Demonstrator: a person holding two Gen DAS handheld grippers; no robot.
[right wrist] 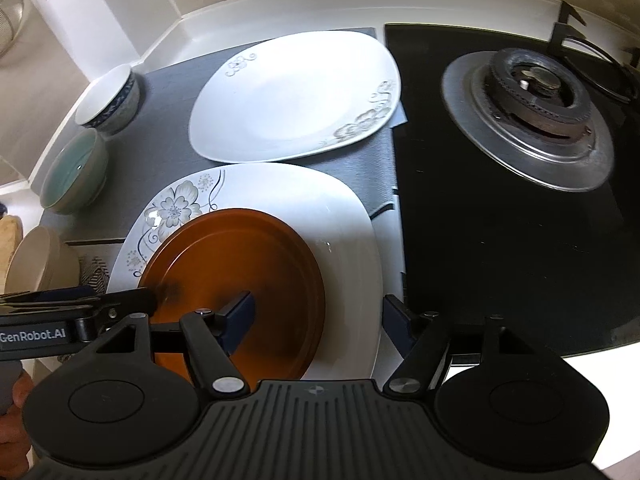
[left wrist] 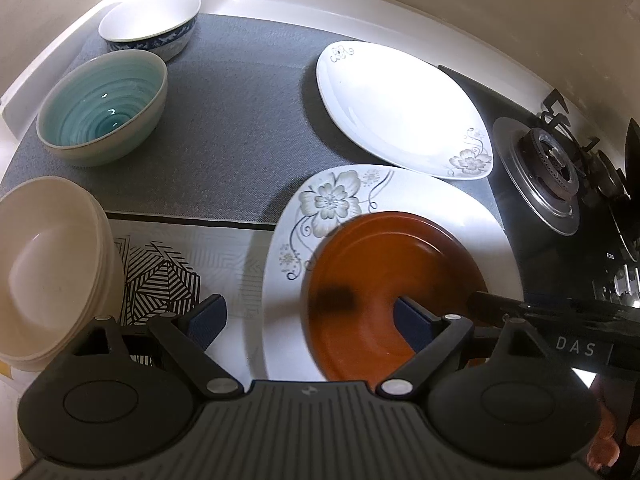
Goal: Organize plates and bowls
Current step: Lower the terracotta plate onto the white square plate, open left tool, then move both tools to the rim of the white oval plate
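Above the near edge of the counter, the right gripper [right wrist: 316, 314] hangs with its jaws spread apart and pressing on nothing; its left finger lies over the brown plates [right wrist: 236, 280], its right finger past the rim of the flowered white plate [right wrist: 344, 232] they sit on. The left gripper [left wrist: 308, 320] is likewise spread wide and empty, one finger over the brown stack, the other over a patterned mat [left wrist: 168, 276]. Only the left view shows that mat clearly and the full stack of cream bowls [left wrist: 48, 268]. Only the right view shows the whole gas burner [right wrist: 532, 116]. Both show a second white plate [right wrist: 292, 96], a teal bowl [left wrist: 104, 104] and a blue-rimmed bowl [left wrist: 152, 24] on the grey mat [left wrist: 240, 120].
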